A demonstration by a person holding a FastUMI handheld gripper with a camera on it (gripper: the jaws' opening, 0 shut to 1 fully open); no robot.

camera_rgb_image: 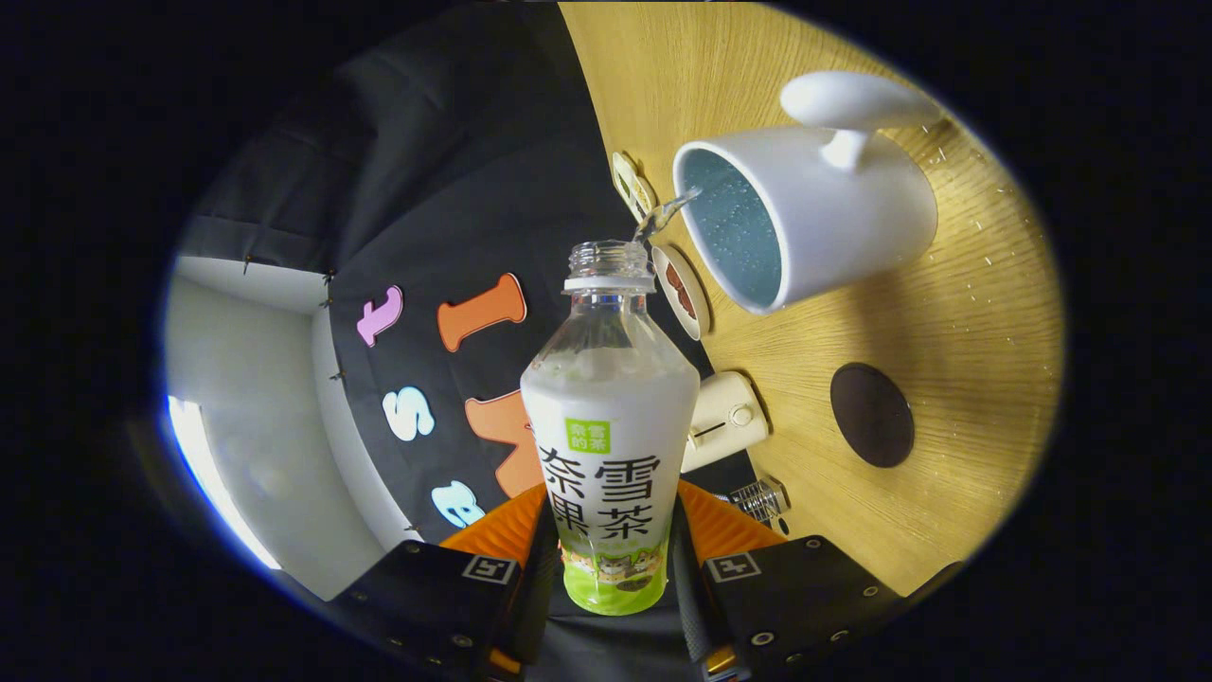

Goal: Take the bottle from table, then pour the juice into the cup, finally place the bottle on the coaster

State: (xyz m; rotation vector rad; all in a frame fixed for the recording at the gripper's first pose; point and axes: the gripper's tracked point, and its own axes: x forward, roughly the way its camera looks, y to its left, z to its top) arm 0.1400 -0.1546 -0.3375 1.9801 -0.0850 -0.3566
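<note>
Your gripper [611, 578] is closed on the bottle [611, 445], a finger pressing each side of its lower body. The bottle is tipped toward the white cup [805, 213] on the desk [947, 379], and a thin clear stream [668, 213] leaves the uncapped neck and reaches the cup's rim. The stream appears to land near the edge of the opening, so bring the neck closer over the mouth to avoid spilling. Keep the tilt slow and steady; a good deal of liquid seems to remain. Droplets already speckle the desk beside the cup. The dark round coaster [872, 415] lies free nearby, well apart from the cup, ready for the bottle
</note>
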